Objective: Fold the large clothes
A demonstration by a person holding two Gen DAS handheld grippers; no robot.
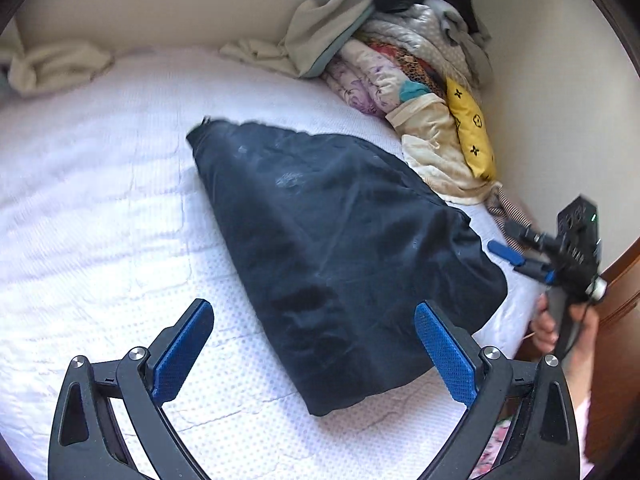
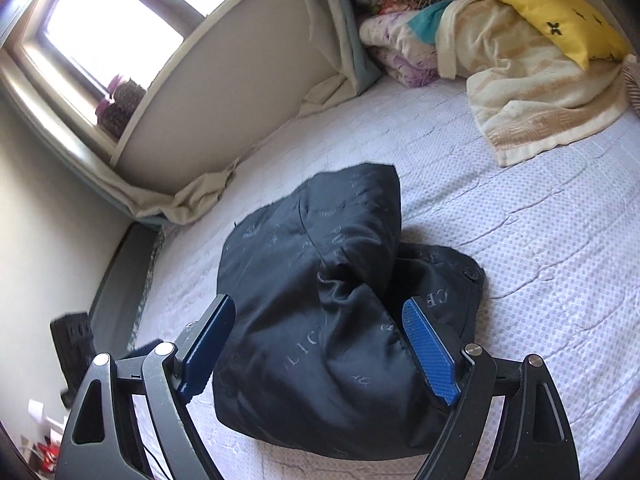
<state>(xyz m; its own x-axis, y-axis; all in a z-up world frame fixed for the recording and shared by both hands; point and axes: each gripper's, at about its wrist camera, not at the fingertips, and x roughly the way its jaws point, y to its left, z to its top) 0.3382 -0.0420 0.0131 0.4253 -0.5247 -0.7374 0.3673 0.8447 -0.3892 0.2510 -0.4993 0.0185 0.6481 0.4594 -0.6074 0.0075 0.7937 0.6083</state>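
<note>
White quilted bed (image 1: 100,208) fills both views, with a beige wall behind it and a bright window (image 2: 108,28) at the upper left of your right wrist view; the glare washes out whatever lies beyond the glass.

Your garment (image 1: 340,248), dark and folded into a rough bundle, lies on the bed near its edge. From the right wrist view (image 2: 320,300) you can see pale lettering on the cloth, but folds cut it off and it cannot be read whole. Its lower edge is hidden behind your right gripper's frame.

Your left gripper (image 1: 314,344) stands with jaws wide and nothing between the pads; the garment's corner lies beyond and beside the right-hand pad, though blur makes it hard to tell whether they touch. Your right gripper (image 2: 320,344) also has its jaws spread wide, with the bundle lying in the gap; the pads do not appear to press on it. In the left wrist view that gripper (image 1: 520,258) is blurred at the frame's right edge, with your hand (image 1: 560,324) on its handle partly cut off.

At the bed's far corner, a pile of bedding (image 1: 400,80) leans on the wall, with a yellow pillow (image 2: 544,8) on top and a cream towel (image 2: 532,92) spilling onto the bed. What sits under the pile is hidden.
</note>
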